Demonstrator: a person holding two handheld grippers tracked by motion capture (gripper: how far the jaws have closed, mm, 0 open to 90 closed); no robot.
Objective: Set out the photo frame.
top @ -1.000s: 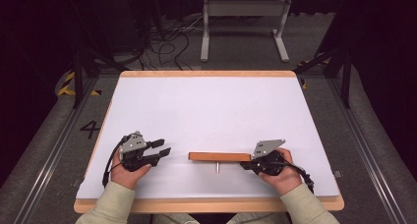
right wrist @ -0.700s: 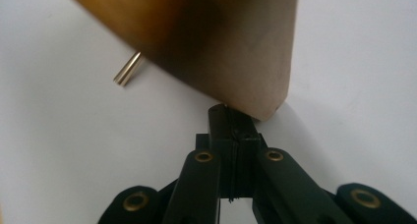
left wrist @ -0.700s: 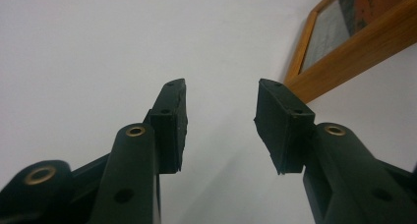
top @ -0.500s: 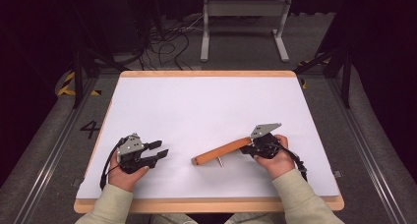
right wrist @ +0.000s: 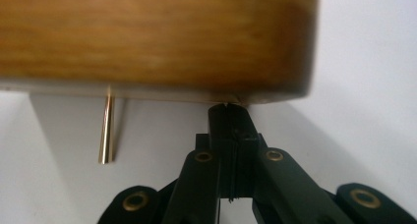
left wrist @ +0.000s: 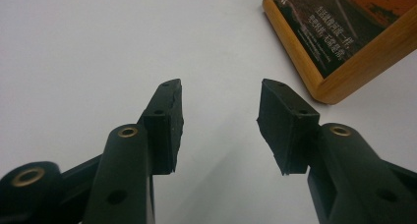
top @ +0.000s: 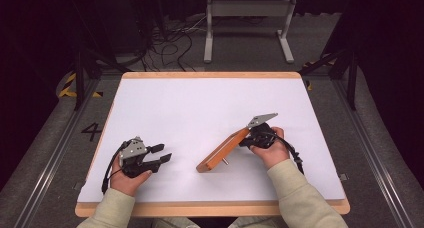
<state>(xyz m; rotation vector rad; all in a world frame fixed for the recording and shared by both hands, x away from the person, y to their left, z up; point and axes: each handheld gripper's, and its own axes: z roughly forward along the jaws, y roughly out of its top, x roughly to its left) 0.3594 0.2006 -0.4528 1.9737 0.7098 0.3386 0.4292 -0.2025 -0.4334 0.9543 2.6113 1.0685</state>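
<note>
Your right gripper (top: 248, 140) is clamped tight under the picture frame (top: 222, 150), its contact point hidden; your left gripper (top: 161, 153) has just been opening, empty, over the worktop (top: 200, 103).

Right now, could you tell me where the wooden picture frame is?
In the high view, the wooden picture frame stands angled on the white table, right of centre, gripped at its far end by the right gripper.

The white table (top: 200, 108) has a wooden picture frame (top: 222, 150) standing on it, right beside the right gripper (top: 248, 138).
</note>
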